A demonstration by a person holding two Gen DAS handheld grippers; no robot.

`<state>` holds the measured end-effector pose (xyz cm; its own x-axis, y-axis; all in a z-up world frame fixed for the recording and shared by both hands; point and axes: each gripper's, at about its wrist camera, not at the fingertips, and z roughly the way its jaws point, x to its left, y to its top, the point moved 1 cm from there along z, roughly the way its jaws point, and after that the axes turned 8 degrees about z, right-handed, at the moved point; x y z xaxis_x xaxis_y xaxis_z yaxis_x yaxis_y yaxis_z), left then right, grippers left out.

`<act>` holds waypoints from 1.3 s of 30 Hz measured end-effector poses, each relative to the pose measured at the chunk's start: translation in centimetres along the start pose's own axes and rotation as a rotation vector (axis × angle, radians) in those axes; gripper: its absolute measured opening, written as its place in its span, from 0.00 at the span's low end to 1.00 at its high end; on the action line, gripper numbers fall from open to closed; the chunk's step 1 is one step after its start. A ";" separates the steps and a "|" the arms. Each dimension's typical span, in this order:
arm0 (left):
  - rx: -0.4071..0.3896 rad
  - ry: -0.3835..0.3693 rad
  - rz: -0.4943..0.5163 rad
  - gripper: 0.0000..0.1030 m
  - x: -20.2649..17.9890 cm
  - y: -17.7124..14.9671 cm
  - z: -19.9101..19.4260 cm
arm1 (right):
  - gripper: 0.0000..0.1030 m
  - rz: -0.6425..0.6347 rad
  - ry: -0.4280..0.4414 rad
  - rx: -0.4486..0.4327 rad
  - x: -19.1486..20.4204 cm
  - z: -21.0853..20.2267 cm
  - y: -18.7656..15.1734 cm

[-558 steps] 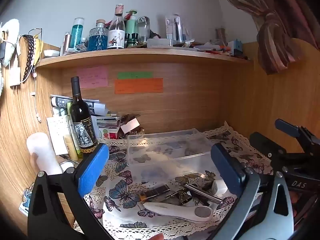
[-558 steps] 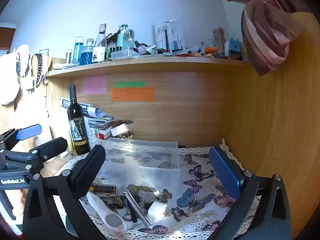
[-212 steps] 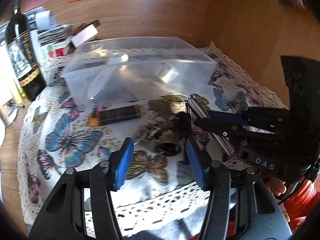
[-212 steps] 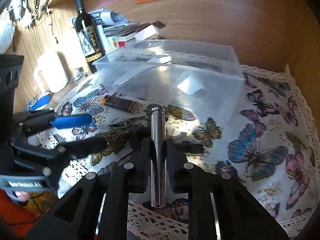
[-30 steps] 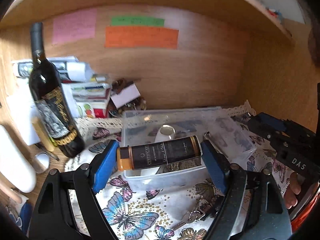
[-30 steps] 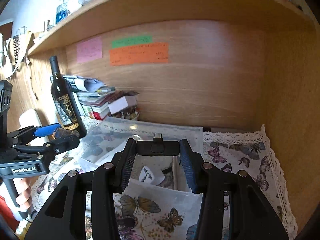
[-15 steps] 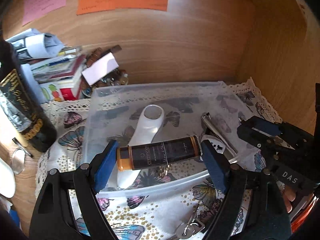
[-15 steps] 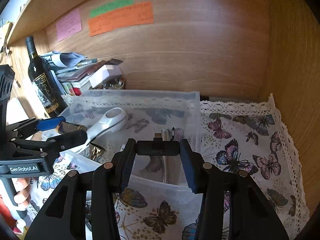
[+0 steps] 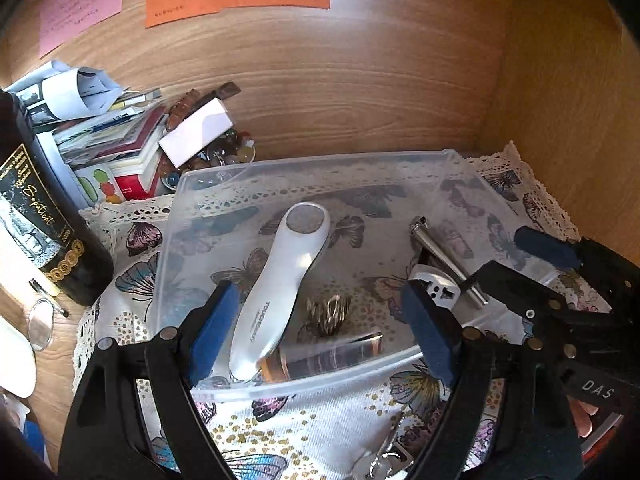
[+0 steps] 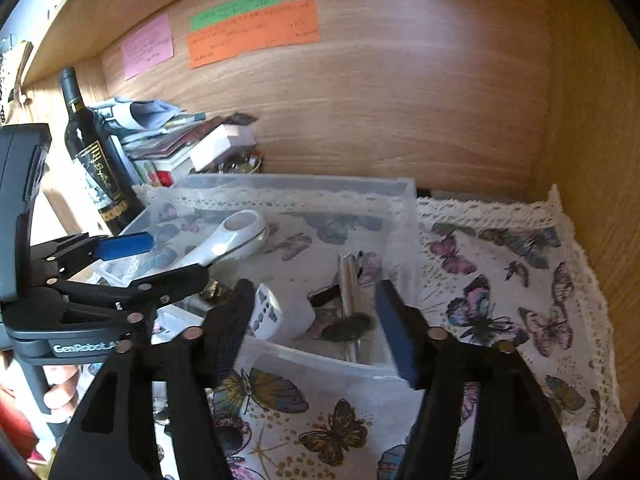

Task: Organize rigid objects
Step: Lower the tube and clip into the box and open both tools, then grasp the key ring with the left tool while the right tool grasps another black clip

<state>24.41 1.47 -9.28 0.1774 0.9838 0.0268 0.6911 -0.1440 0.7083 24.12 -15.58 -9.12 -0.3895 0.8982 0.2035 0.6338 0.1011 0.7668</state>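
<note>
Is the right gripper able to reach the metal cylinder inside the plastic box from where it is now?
Probably yes. The right gripper is open and hangs just above the metal cylinder in the plastic box, which has no lid. The white adapter lies close beside it.

Both wrist cams look down close, sharing the clear bin [image 9: 224, 184] [image 10: 304, 181].

Brown tube [image 9: 328, 358] mostly blurred behind clear bin [image 9: 320, 380] front wall, label unreadable. Wine bottle [image 9: 36, 216] neck cut off by left edge. Sticky notes [image 10: 252, 28] handwriting too small to read. Metal bits [image 9: 380, 466] at bottom edge half cropped, can't tell what.
</note>
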 end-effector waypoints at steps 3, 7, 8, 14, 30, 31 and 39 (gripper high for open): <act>-0.015 -0.005 -0.006 0.82 0.2 0.0 -0.9 | 0.61 0.001 0.007 -0.014 0.0 -0.7 0.2; -0.040 -0.008 -0.007 0.87 0.6 -0.3 -2.6 | 0.62 0.006 0.017 -0.037 0.1 -1.9 0.3; -0.050 -0.008 -0.006 0.89 0.7 -0.4 -3.0 | 0.64 0.006 0.020 -0.043 0.1 -2.2 0.3; -0.087 -0.013 0.006 0.92 1.6 -1.8 -5.9 | 0.71 -0.022 0.042 -0.055 0.7 -4.4 -1.1; -0.002 -0.031 0.026 0.75 2.8 -9.0 -7.0 | 0.84 -0.095 0.125 0.188 4.1 -1.3 -7.0; 0.008 -0.043 0.026 0.73 2.8 -9.4 -6.9 | 0.84 -0.104 0.128 0.210 4.4 -0.9 -7.3; 0.087 -0.112 0.022 0.50 2.2 -11.4 -5.6 | 0.81 -0.190 0.086 0.301 6.1 1.5 -8.7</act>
<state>12.99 5.83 -13.32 0.2670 0.9628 -0.0406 0.7435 -0.1790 0.6444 17.22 -10.36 -15.46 -0.5654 0.8137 0.1348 0.7081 0.3951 0.5852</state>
